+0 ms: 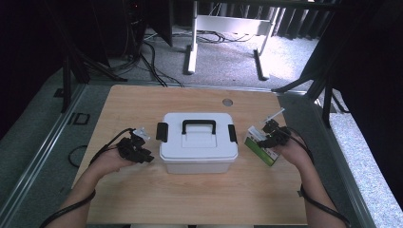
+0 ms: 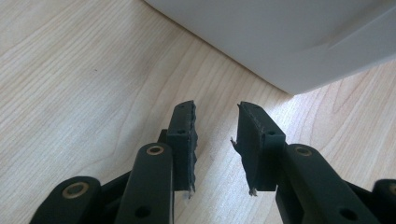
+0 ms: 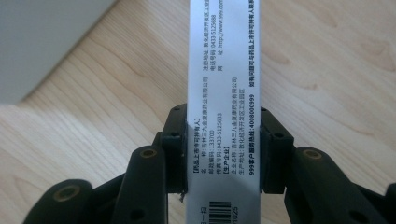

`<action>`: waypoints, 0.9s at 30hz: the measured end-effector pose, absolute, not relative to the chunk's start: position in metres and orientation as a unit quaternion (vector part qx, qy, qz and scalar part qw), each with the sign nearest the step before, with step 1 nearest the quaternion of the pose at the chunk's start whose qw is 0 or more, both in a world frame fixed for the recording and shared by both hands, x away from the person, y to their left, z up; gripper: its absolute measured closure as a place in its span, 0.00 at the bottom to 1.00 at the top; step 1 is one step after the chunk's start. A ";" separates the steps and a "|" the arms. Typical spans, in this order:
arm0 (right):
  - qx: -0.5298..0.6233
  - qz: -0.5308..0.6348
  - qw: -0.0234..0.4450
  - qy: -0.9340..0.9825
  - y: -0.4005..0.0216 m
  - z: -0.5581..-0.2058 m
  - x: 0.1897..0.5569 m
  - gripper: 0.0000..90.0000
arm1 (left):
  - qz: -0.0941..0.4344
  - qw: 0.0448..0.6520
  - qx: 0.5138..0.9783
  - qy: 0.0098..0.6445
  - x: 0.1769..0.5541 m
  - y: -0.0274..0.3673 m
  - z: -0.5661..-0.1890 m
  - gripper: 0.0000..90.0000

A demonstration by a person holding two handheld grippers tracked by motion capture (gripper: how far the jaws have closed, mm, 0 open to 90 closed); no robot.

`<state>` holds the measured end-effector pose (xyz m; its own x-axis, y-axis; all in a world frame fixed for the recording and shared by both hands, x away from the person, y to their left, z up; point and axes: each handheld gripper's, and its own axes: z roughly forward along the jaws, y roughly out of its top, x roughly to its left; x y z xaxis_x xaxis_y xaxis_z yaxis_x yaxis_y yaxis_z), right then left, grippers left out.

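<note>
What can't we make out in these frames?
- White lidded box: its contents, high view; the closed lid with the black handle covers them.
- Carton in the right gripper: front label, high view, too small; in the right gripper view its ends are cut by the frame edges.
- Left gripper, jaws apart with nothing between: the box is cropped to one corner.

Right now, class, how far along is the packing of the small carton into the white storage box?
Done: the right gripper is clamped on the green-and-white medicine carton, right of the white storage box. In hand: the carton, outside the box. Left: the black side latches look shut and the lid on; the left gripper is open and holds nothing.
</note>
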<state>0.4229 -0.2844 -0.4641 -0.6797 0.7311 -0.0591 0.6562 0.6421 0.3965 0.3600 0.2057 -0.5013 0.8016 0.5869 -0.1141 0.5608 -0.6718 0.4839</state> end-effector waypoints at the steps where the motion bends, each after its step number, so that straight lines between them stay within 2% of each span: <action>1: 0.386 0.175 0.106 0.899 -0.285 -0.464 0.423 0.68 | 0.025 0.255 0.914 0.314 0.360 0.206 -0.501 0.75; 7: 0.378 0.174 0.113 0.902 -0.284 -0.465 0.422 0.66 | 0.023 0.251 0.915 0.316 0.359 0.206 -0.502 0.75; 12: 0.373 0.188 0.106 0.902 -0.285 -0.467 0.421 0.48 | 0.020 0.250 0.915 0.315 0.359 0.207 -0.501 0.73; 15: 0.377 0.202 0.115 0.896 -0.286 -0.465 0.420 0.37 | 0.019 0.248 0.916 0.316 0.358 0.209 -0.499 0.68; 16: 0.377 0.202 0.115 0.896 -0.286 -0.465 0.420 0.37 | 0.019 0.248 0.916 0.316 0.358 0.209 -0.499 0.68; 19: 0.385 0.229 0.108 0.887 -0.291 -0.462 0.421 0.22 | 0.019 0.246 0.916 0.317 0.358 0.211 -0.497 0.66; 20: 0.386 0.232 0.110 0.886 -0.291 -0.462 0.421 0.20 | 0.017 0.245 0.916 0.318 0.358 0.212 -0.497 0.66; 22: 0.382 0.235 0.109 0.887 -0.292 -0.461 0.420 0.15 | 0.017 0.241 0.916 0.319 0.358 0.213 -0.496 0.60; 27: 0.370 0.234 0.105 0.893 -0.293 -0.456 0.419 0.15 | 0.008 0.227 0.920 0.319 0.357 0.215 -0.494 0.54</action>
